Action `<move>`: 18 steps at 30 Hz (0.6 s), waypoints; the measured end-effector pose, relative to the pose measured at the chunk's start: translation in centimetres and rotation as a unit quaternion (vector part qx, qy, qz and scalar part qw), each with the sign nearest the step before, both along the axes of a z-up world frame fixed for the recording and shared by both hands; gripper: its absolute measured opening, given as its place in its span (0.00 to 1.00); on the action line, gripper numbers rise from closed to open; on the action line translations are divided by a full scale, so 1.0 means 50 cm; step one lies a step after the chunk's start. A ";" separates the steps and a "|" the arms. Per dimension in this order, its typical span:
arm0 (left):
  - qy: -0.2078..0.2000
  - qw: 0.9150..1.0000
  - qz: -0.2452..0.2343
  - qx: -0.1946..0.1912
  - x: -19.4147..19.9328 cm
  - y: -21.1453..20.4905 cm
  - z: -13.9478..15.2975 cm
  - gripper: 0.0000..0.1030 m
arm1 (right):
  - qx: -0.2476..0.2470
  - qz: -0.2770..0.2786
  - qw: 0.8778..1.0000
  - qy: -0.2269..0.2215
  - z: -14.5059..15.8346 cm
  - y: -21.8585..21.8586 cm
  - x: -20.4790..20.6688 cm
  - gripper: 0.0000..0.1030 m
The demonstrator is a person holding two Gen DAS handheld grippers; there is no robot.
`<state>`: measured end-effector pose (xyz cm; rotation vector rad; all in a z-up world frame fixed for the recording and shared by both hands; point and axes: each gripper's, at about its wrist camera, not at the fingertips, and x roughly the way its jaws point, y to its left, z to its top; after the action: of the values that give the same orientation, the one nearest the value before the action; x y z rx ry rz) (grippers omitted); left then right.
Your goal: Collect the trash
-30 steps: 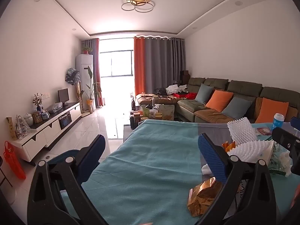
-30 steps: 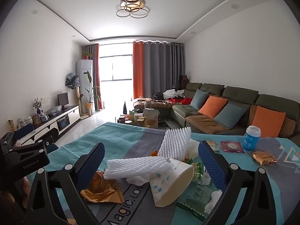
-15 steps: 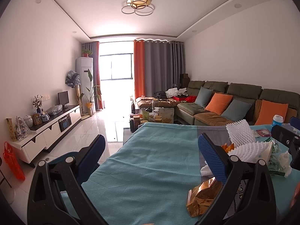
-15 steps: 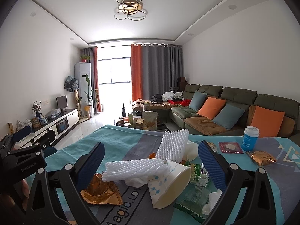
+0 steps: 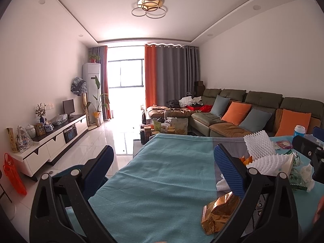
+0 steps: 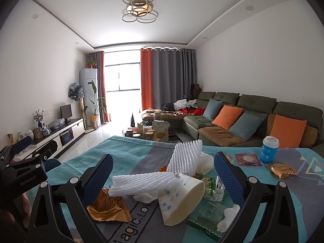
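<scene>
Right gripper (image 6: 163, 179): fingers spread wide, nothing held. Between the blue pads, on the worktop (image 6: 129, 154), lies the trash pile. A flattened white foam net (image 6: 144, 183) rests across a tipped paper cup (image 6: 183, 199), whose mouth faces the camera. A second foam net (image 6: 186, 158) stands upright just behind them. A crumpled gold wrapper (image 6: 108, 210) lies at the left finger, partly under the flat net. A green wrapper (image 6: 204, 218) and a crumpled white tissue (image 6: 227, 217) lie by the right finger. Further right, well apart from the pile, are a red sachet (image 6: 248, 159), a blue cup with white lid (image 6: 269, 149), standing upright, and another gold packet (image 6: 282, 170).

Left gripper (image 5: 164, 171): fingers likewise spread wide and empty, held over bare teal cloth on the worktop (image 5: 162, 172). The gold wrapper (image 5: 219, 214) lies just inside the right finger, partly hidden by it. The remaining pile sits beyond that finger, to the right: the foam nets (image 5: 258, 145) and the tissue (image 5: 306, 173). The right gripper's black frame enters at the right edge of the left wrist view.

Surroundings: a green sofa (image 6: 257, 105) with orange and grey-blue cushions, a cluttered low table (image 6: 150, 131), and a white TV cabinet (image 5: 56, 137) along the left wall.
</scene>
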<state>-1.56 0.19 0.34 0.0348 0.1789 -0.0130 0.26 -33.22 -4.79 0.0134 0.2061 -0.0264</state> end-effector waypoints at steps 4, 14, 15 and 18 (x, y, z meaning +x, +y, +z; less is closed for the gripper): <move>-0.001 1.000 0.000 0.001 -0.001 0.000 0.001 0.95 | 0.000 0.000 1.000 0.000 0.000 -0.001 0.000 0.94; -0.003 1.000 -0.001 0.000 -0.002 0.000 0.002 0.95 | 0.000 0.000 1.000 0.000 0.000 -0.001 0.000 0.94; -0.003 1.000 -0.001 0.000 -0.002 0.001 0.001 0.95 | 0.000 -0.001 1.000 0.000 -0.001 -0.001 0.000 0.94; -0.004 1.000 -0.002 0.000 -0.001 -0.001 0.003 0.95 | 0.000 -0.001 1.000 -0.001 -0.001 -0.001 0.000 0.94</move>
<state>-1.59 0.15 0.49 0.0359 0.1709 -0.0163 0.24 -33.26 -4.82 0.0136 0.2050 -0.0277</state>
